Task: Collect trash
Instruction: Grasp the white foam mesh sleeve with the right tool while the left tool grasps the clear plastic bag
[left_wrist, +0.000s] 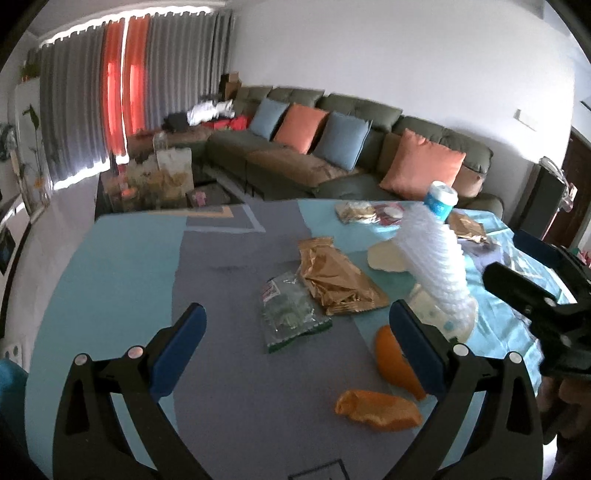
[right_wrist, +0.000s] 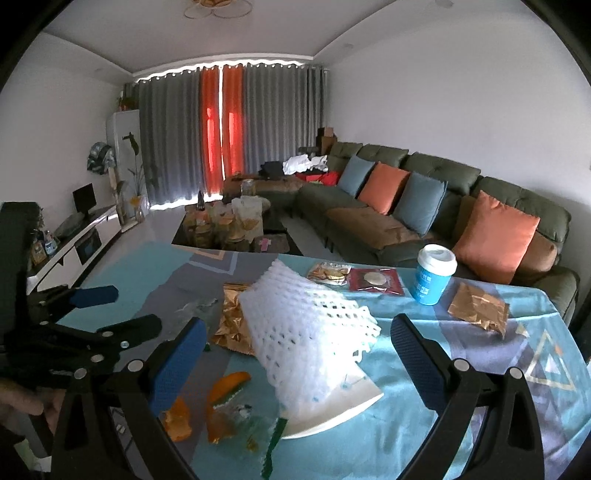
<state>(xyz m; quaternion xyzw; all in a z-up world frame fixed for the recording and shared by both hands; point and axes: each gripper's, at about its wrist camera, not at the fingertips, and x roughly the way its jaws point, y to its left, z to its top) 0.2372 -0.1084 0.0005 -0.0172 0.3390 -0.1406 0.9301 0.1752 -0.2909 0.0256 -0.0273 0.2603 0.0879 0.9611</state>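
Both claws hover over the table, each held from behind by a hand; a bit of the hand on the left one shows at the edge of the right wrist view. The left claw has its two blue-padded jaws spread wide with nothing between them, pointing across the table toward the sofa. The right claw is spread just as wide and grips nothing; it looks down over the white foam net.

The trash lies scattered on the patterned cloth. One white foam net rests tilted on one white paper plate. Two crumpled gold wrappers: a large one near the middle and a smaller one toward the far right. One clear plastic bag lies touching the large gold wrapper. Two pieces of orange peel lie close to the left claw's right jaw. One blue paper cup with a white lid stands upright at the far edge, and two flat snack packets lie just beside it.
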